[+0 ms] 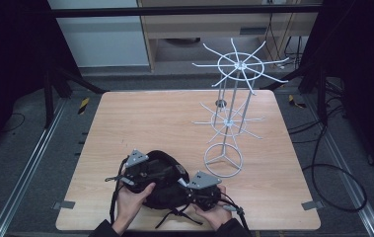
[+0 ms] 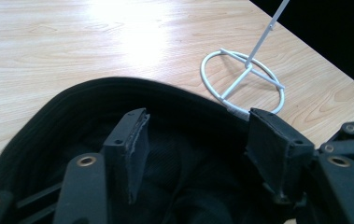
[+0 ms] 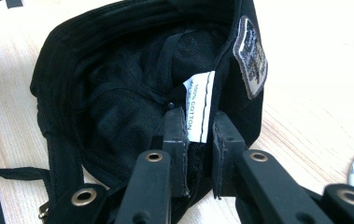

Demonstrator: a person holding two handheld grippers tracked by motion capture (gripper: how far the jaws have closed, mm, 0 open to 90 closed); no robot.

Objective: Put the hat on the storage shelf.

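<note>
Our right gripper point(image 3: 199, 140) has its jaws drawn nearly together over the edge of a black cap point(image 3: 118, 88); the cap's rim and its white care label point(image 3: 199, 106) stand in the narrow gap between them. Whether the pads actually press the fabric we cannot tell. Our left gripper point(image 2: 198, 144) has its jaws spread wide with nothing held, poised over the hollow inside of the cap, whose curved edge arcs just beyond the jaw tips.

From the high view, we see both grippers point(image 1: 134, 174) point(image 1: 202, 190) at the near edge of the wooden table point(image 1: 140, 118), the cap point(image 1: 162, 190) lying crown-down between them, each hand point(image 1: 132, 200) gripping its tool. A grey patch point(image 3: 251, 58) shows on the cap's outer side. Just beside the cap, to the right, stands a white wire rack point(image 1: 229, 113), its ring base point(image 2: 240, 81) resting on the table.
</note>
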